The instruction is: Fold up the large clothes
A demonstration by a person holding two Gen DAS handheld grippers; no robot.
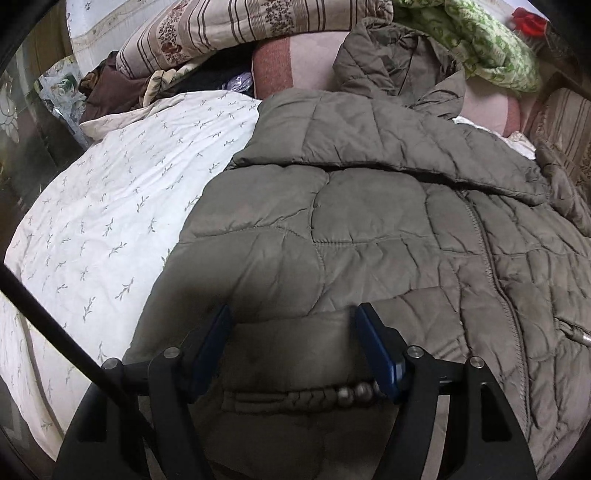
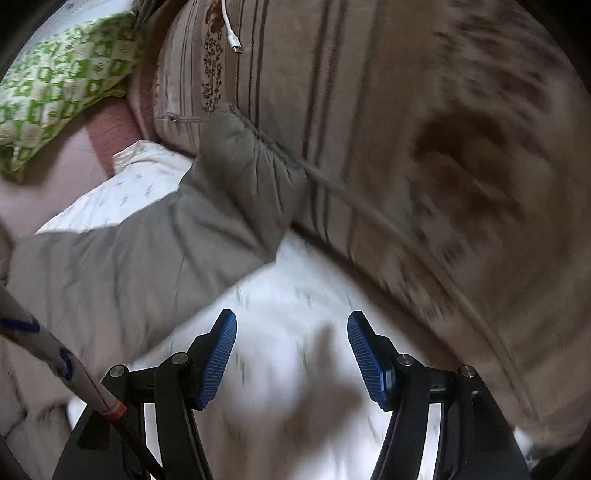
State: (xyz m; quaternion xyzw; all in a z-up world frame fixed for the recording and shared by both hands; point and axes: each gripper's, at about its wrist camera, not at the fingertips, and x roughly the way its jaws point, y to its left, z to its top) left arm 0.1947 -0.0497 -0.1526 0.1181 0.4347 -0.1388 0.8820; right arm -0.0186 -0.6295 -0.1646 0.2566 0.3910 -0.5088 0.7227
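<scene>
A large grey-brown quilted jacket (image 1: 369, 229) lies spread on a white leaf-print bed cover (image 1: 110, 206). One sleeve is folded across its upper part. My left gripper (image 1: 291, 314) is open, its blue fingers (image 1: 376, 347) on either side of a fold at the jacket's near hem, with a beaded cord beneath. My right gripper (image 2: 291, 321) is open and empty above the white cover (image 2: 295, 314). The jacket's other sleeve (image 2: 229, 192) lies ahead and to the left of it, its cuff against a striped pillow (image 2: 406, 110).
Striped floral bedding (image 1: 240, 26), a green patterned blanket (image 1: 487, 48) and dark clothes are piled at the bed's far side. A white cable plug (image 2: 234, 44) lies on the striped pillow. A dark strap (image 1: 55, 332) crosses the left view. The right view is motion-blurred.
</scene>
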